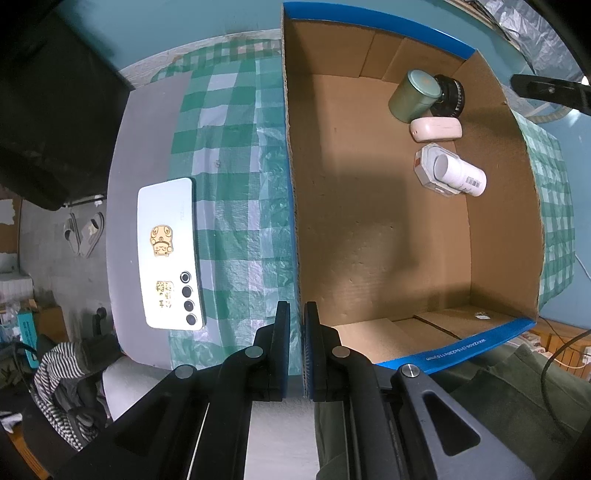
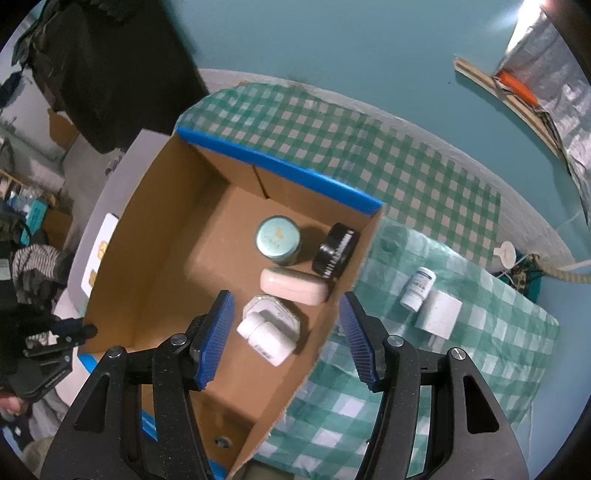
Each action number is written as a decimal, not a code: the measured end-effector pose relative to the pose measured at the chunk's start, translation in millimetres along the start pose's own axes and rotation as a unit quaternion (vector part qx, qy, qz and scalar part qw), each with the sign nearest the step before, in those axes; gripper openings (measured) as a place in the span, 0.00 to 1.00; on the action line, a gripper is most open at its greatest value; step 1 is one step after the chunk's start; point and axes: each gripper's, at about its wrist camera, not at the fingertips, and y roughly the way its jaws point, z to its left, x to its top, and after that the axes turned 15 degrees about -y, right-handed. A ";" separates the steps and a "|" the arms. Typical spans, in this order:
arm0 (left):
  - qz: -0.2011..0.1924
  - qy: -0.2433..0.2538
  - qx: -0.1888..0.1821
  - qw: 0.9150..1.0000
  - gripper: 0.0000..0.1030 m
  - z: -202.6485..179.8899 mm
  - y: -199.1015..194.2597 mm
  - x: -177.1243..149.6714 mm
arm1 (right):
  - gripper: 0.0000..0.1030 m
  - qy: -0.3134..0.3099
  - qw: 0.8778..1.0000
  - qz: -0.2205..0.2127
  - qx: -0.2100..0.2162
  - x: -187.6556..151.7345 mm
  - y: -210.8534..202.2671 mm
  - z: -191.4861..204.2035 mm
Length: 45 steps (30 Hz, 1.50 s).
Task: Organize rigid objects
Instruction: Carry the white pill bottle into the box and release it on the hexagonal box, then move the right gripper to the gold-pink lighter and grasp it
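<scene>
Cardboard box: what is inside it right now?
Inside the cardboard box sit a teal tin, a black round jar, a pink case and a white bottle lying on a white packet. The packet's underside is covered.

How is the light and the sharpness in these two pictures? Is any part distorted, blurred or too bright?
Left wrist view: sharp in the middle, the cardboard box carries a broad soft shadow on its floor, and the fisheye bends its blue rim. Right wrist view: slightly soft, a blown-out glare sits in the top right corner, and the checked cloth curves strongly toward the edges, which fall to black.
</scene>
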 end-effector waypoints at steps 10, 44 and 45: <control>-0.001 0.002 0.001 1.000 0.07 -1.0 0.6 -1.0 | 0.60 0.022 1.000 -0.008 -0.007 -25.0 -21.4 -18.1; 0.000 0.003 0.009 1.000 0.07 -6.0 0.8 -6.1 | 0.60 0.006 0.996 0.087 0.006 -196.0 28.9 -58.1; -0.001 0.003 0.009 1.000 0.07 -5.9 0.7 -6.5 | 0.60 0.005 0.996 0.092 0.006 -200.7 32.7 -58.0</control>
